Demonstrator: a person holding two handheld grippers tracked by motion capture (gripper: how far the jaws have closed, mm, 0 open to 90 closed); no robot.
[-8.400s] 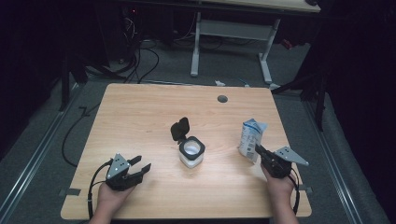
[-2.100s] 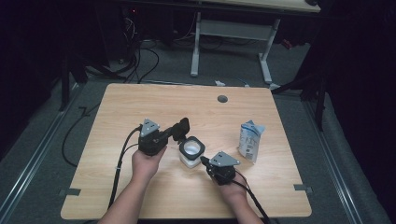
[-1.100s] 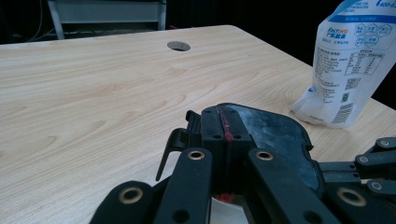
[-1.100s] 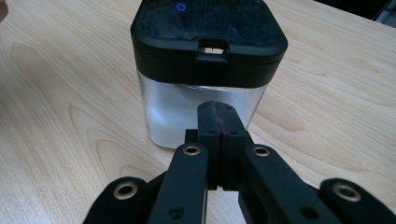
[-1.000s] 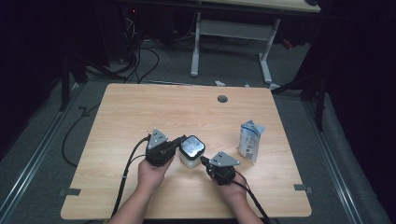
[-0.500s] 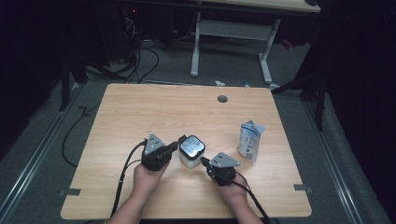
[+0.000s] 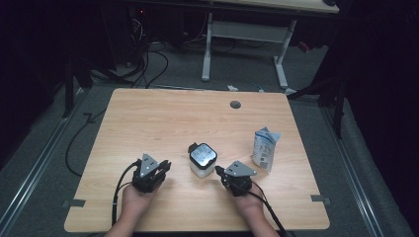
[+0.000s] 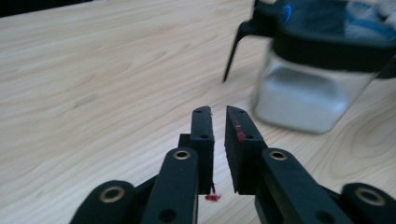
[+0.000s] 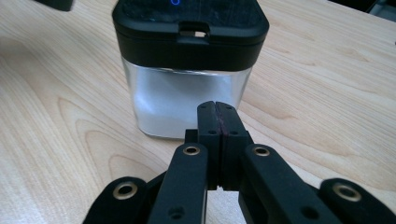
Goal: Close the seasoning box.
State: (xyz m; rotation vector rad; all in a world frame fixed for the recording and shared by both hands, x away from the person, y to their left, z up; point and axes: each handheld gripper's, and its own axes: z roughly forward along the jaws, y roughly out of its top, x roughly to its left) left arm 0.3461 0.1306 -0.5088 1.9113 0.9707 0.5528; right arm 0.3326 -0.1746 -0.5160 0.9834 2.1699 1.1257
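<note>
Left gripper [image 7: 159,169]: sits at about eight o'clock from the container, apart from it. A second ago it was up against the container's left side; it has since pulled back toward the person. Its jaws have just been opening a little and now stand a narrow slit apart with nothing between them, as the left gripper view shows.

Container [image 7: 202,159]: a small square clear-walled canister with white contents, standing upright near the table's middle, a little toward the person. Its black hinged lid [image 7: 203,154] now lies shut on top; two seconds ago it stood open, tipped up at about eleven o'clock.

Lid latch [image 9: 193,29]: in the right gripper view the front tab seems seated flush, though I cannot tell whether it has clicked.

Right gripper [image 7: 218,171]: at about four o'clock from the container, tips very near its lower right wall; whether they touch I cannot tell. Jaws pressed together, holding nothing. It has kept its place over the last two seconds.

Pouch [image 7: 263,150]: a white and blue bag standing at three o'clock from the container, well apart, untouched.

Table [image 7: 148,118]: light wood, otherwise bare around the work.

Meaning: the closing looks done; with the left gripper letting go and backing off, little seems left beyond withdrawing the right one.
</note>
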